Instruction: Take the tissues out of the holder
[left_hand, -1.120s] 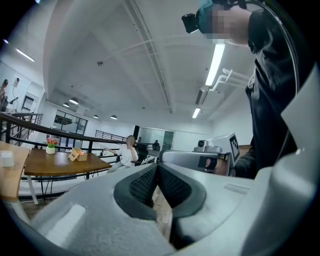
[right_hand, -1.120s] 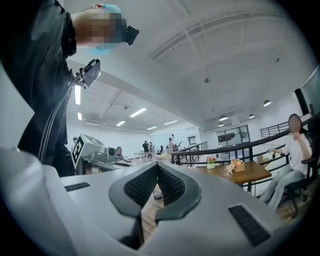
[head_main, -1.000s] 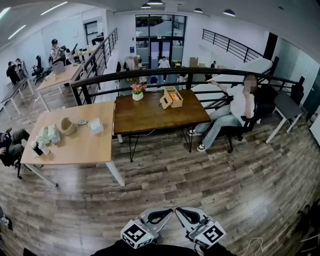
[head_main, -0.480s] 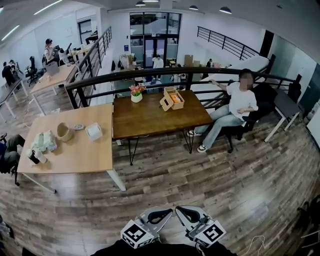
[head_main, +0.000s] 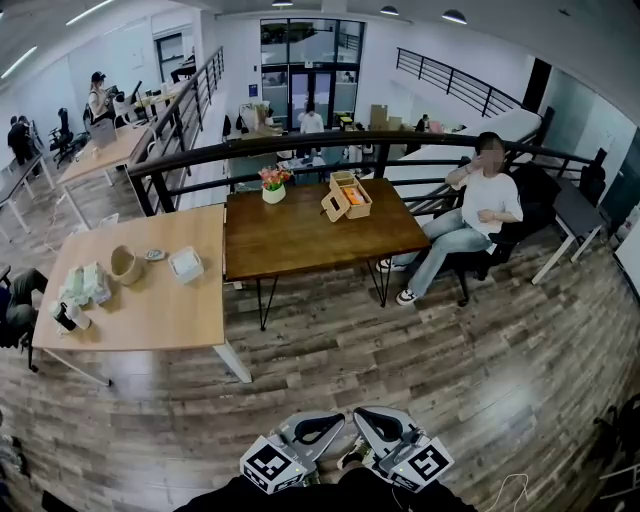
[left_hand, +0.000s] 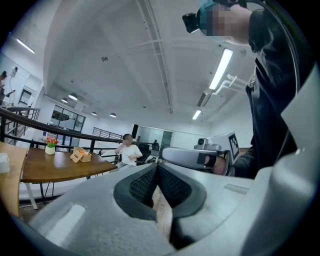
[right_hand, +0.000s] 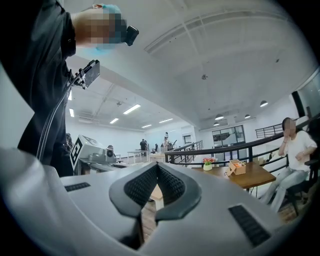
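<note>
Clenched and empty, left claw (head_main: 325, 430) and right claw (head_main: 378, 430) hang side by side; the wooden holder (head_main: 345, 196) sits well ahead on the counter (head_main: 300, 235), neither claw nearer.

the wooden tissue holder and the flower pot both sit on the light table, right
No. The wooden tissue holder and the flower pot both sit on the dark table, not the light table; the head view shows it.
</note>
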